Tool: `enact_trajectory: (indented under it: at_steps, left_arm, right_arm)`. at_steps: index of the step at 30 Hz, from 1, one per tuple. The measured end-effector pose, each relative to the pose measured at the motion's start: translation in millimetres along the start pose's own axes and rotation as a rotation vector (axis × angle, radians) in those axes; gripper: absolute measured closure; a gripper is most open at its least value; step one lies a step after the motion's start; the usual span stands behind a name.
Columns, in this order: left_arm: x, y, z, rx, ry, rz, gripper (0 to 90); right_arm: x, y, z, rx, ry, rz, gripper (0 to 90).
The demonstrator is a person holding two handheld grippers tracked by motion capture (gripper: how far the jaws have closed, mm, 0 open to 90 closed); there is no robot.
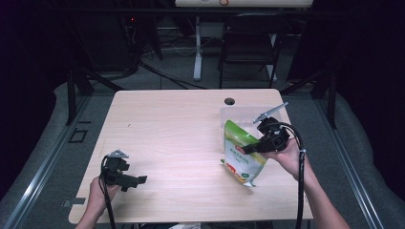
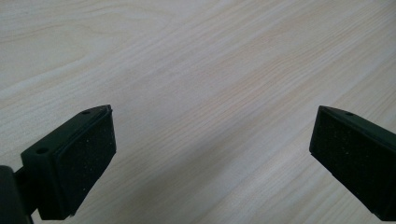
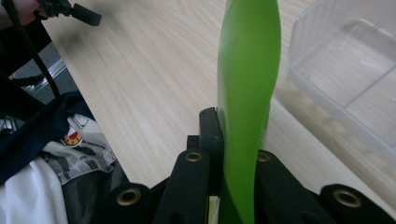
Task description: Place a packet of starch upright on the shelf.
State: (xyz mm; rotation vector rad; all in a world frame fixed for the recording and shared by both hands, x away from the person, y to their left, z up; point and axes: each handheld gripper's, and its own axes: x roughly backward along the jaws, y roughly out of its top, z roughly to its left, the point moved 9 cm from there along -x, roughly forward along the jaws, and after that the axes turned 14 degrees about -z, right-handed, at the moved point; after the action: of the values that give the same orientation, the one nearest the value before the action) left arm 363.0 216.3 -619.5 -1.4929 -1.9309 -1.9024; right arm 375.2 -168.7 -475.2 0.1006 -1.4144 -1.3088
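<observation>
A green and white food pouch [image 1: 242, 153] with a red corner hangs tilted above the right side of the wooden table [image 1: 176, 143]. My right gripper [image 1: 255, 147] is shut on its right edge. In the right gripper view the pouch [image 3: 246, 88] stands edge-on as a thin green sheet pinched between the two black jaws. My left gripper [image 1: 139, 180] rests near the table's front left corner, pointing right. In the left gripper view its two pads [image 2: 84, 158] stand wide apart over bare wood, with nothing between them.
A clear plastic container [image 1: 243, 114] sits on the table just behind the pouch, also seen as a container [image 3: 345, 70] at the right of the right gripper view. A small round hole [image 1: 229, 101] marks the table's far edge. A chair and desk legs stand beyond.
</observation>
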Motion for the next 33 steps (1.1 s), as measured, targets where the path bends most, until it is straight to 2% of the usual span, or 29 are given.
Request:
enact_trajectory:
  at_steps: [11,19,22,25,29,33]
  left_arm:
    - [-0.3,-0.6,0.0,-0.003,0.005,0.006,0.5]
    - [0.4,-0.5,-0.6,-0.008,-0.004,0.007,0.4]
    - [-1.8,-1.1,1.6,-0.001,0.001,0.014,0.4]
    - [-3.4,-0.9,0.5,-0.01,0.007,0.012,0.4]
    - [-0.3,-0.5,-3.1,-0.018,0.009,0.003,0.4]
    - [1.3,-0.2,-1.2,-0.017,0.007,-0.003,0.4]
  right_arm:
    - [14.4,9.5,-7.1,0.009,-0.024,-0.026,90.0]
    - [26.5,22.8,-13.0,0.015,-0.054,-0.053,90.0]
    - [30.1,27.6,-14.6,0.028,-0.06,-0.054,90.0]
    - [33.4,32.4,-16.8,0.033,-0.069,-0.064,90.0]
    - [38.5,38.1,-21.0,0.024,-0.076,-0.077,90.0]
    - [44.6,42.4,-29.0,0.007,-0.099,-0.089,90.0]
